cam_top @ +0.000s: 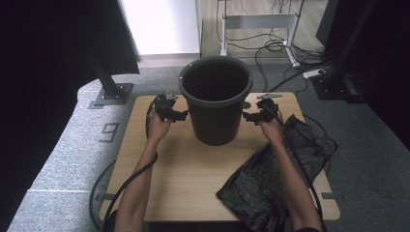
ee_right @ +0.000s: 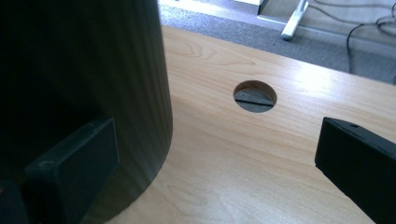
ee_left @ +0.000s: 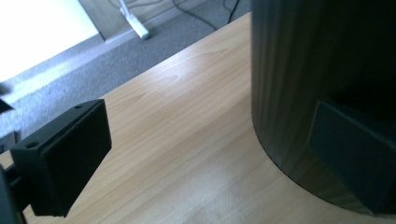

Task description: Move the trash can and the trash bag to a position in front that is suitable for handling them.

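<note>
A dark green plastic bin (cam_top: pixel 215 99) stands upright and empty near the far middle of the wooden table (cam_top: pixel 193 179). My left gripper (cam_top: pixel 175 115) is at its left wall, open, with its jaws wide apart. In the left gripper view the bin (ee_left: pixel 299 70) rises at the right, one jaw against it and the other off over bare wood. My right gripper (cam_top: pixel 250 116) is at the bin's right wall, open too. In the right gripper view the bin (ee_right: pixel 93 60) fills the left, one jaw by its wall. A crumpled black bin bag (cam_top: pixel 280 171) lies at the front right.
A round cable hole (ee_right: pixel 254 96) pierces the tabletop just right of the bin. Grey carpet surrounds the table. A white desk frame (cam_top: pixel 261 24) and loose cables (cam_top: pixel 285 48) lie beyond the far edge. Black stand bases sit at far left (cam_top: pixel 112 93) and far right (cam_top: pixel 338 82).
</note>
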The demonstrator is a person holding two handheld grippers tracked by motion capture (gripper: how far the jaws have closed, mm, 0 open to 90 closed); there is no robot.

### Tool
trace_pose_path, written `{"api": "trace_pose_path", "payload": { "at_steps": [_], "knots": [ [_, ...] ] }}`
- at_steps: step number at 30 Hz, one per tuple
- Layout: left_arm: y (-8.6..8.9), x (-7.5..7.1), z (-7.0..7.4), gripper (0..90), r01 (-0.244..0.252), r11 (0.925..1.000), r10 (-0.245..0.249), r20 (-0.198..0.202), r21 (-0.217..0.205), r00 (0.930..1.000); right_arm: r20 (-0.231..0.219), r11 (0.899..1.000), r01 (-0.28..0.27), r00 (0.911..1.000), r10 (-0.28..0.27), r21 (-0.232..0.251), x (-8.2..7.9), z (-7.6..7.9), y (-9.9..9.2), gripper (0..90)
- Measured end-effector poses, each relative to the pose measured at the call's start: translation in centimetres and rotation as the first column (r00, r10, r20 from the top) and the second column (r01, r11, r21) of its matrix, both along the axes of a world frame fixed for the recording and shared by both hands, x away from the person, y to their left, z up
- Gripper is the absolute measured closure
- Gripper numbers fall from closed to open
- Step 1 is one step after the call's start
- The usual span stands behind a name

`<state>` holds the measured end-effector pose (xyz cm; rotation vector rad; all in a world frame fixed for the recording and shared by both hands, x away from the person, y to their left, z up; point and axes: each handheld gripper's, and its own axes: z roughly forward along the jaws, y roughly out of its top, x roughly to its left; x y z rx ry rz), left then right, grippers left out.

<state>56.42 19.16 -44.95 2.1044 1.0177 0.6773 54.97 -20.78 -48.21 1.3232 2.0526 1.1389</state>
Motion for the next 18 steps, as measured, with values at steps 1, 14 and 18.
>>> {"api": "trace_pose_path", "payload": {
  "at_steps": [1, 14, 18],
  "knots": [
    [0.0, 0.4, 0.2, 0.0, -0.014, 0.9999, 0.014, -0.002, 0.002, 0.9999, -0.003, 1.000, 0.007, 1.0000, -0.007, 0.007, 0.3, -0.1, -0.2, 0.0],
    [0.0, 1.1, -0.1, 0.5, -0.037, 0.9945, 0.037, -0.005, -0.098, 0.9993, 0.019, 0.997, 0.029, 0.9994, -0.030, 0.077, 1.5, 0.2, -0.4, 0.0],
    [0.1, -0.1, 0.1, 0.3, -0.017, 0.9972, 0.017, -0.002, -0.072, 0.9999, -0.003, 0.995, -0.007, 1.0000, 0.007, 0.098, 0.4, 0.1, -0.7, 0.0]
  ]
}}
